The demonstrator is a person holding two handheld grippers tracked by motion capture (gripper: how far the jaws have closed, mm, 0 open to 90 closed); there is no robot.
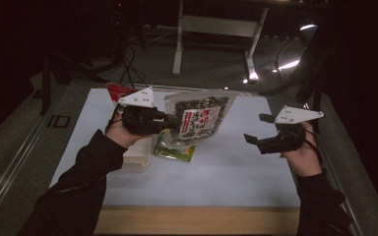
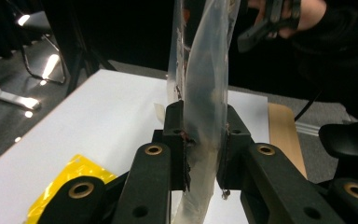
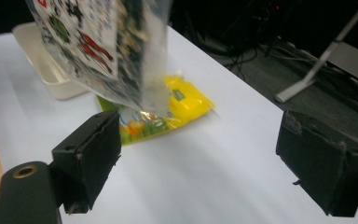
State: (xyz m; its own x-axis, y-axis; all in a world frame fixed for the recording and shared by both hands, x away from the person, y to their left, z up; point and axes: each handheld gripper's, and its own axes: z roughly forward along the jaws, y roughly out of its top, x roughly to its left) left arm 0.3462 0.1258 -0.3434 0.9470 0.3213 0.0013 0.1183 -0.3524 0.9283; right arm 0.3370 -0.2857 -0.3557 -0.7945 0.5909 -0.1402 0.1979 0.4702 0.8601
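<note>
Overhead, the left gripper [image 1: 165, 119] pinches the edge of a clear seaweed snack bag [image 1: 199, 118], holding it lifted above the white table [image 1: 236, 172]. Beneath the bag lies a yellow-green packet [image 1: 174, 151], flat on the table, with a white tray [image 1: 139, 157] just to its left. Farther right, well apart from the bag, the right gripper [image 1: 257, 129] hangs with its jaws spread wide, nothing between them.

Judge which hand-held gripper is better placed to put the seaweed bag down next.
Left. The left hand-held gripper is already clamped on the clear plastic seaweed bag with the red label, held above the white table. The right hand-held gripper is open, empty and apart from it.
</note>
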